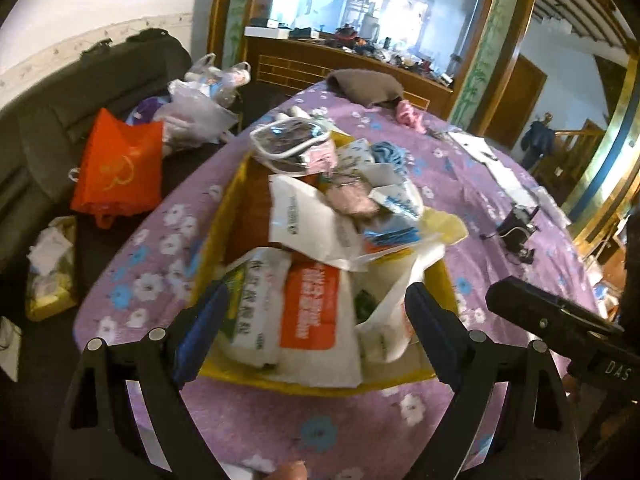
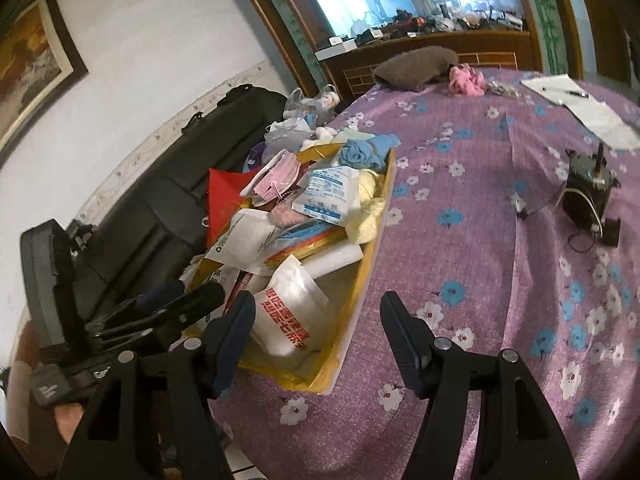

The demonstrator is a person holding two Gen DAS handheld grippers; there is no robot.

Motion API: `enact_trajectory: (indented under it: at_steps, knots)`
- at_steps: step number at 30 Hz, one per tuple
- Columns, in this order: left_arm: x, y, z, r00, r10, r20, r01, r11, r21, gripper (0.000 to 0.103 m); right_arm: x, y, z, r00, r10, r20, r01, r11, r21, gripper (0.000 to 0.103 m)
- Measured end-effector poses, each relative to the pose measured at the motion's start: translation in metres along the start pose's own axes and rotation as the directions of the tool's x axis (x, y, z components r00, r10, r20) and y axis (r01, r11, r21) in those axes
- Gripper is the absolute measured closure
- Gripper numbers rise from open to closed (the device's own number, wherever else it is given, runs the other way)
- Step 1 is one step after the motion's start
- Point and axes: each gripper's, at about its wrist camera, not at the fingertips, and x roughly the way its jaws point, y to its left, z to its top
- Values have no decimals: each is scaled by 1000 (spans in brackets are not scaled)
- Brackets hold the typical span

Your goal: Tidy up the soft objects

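Purple floral tablecloth bears yellow box (heaped) below left hand-held gripper.

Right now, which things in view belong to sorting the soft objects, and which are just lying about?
Belongs to the job:
yellow box of soft packets
pink cloth
brown cloth
left gripper
right gripper

Just lying about:
black device
papers and pen
red bag

Lived-in home interior, likely a sitting or dining room. Table under a purple flowered cloth at centre; dark sofa at left carrying shopping bags; framed painting on the white wall, upper left; gilt-framed mirror above a cluttered wooden sideboard, top.
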Motion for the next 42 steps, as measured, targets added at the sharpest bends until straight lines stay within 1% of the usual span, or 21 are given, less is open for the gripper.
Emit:
enact_trajectory:
  at_steps: [2, 4, 5, 8, 11, 20, 26, 31, 34, 37, 39, 40, 41, 42]
  knots:
    - [-6, 1, -2, 999, 40, 26, -40, 999, 15, 13, 1, 11, -2, 997, -75, 26, 76, 996, -45, 38]
    - [-8, 7, -3, 998, 59, 32, -59, 998, 4, 13, 2, 16, -2, 994, -101, 37, 103, 992, -66, 38]
    - [-8, 9, -3, 998, 53, 30, -53, 999, -3, 13, 2, 18, -1, 993, -108, 44, 111, 992, -64, 38]
    - [-8, 14, -1, 999, 50, 21, -49, 999, -10, 13, 3, 18, 1, 994, -99, 51, 102, 993, -52, 38]
    - [-7, 15, 0, 997, 66, 27, -66, 998, -2, 13, 7, 19, 2, 995, -93, 40, 95, 994, -54, 38]
    - [-8, 12, 1, 994, 104, 34, -105, 994, 18, 13, 12, 27, 2, 996, -83, 44, 86, 994, -67, 38]
    - [-12, 10, 4, 992, 119, 51, -121, 992, 30, 13, 11, 29, 2, 995, -86, 47, 89, 994, -67, 38]
    - [-11, 10, 4, 992, 119, 41, -120, 992, 24, 13, 11, 31, 4, 993, -101, 58, 104, 992, -68, 38]
    - [-11, 10, 4, 991, 124, 46, -125, 992, 25, 13, 10, 32, 4, 994, -94, 58, 98, 993, -68, 38]
    - [-11, 8, 4, 988, 145, 49, -147, 988, 37, 13, 10, 31, 4, 994, -94, 59, 98, 993, -66, 38]
    - [-7, 7, 5, 982, 185, 33, -187, 981, 44, 13, 10, 31, 4, 994, -96, 61, 100, 993, -67, 38]
    - [-6, 5, 5, 981, 194, 21, -195, 980, 47, 13, 9, 32, 4, 993, -94, 65, 99, 993, -68, 38]
    - [-3, 5, 6, 982, 188, 5, -188, 981, 54, 13, 9, 32, 4, 993, -96, 69, 100, 993, -69, 38]
    - [-2, 4, 6, 984, 178, 5, -178, 982, 56, 13, 9, 32, 4, 993, -99, 69, 103, 992, -69, 38]
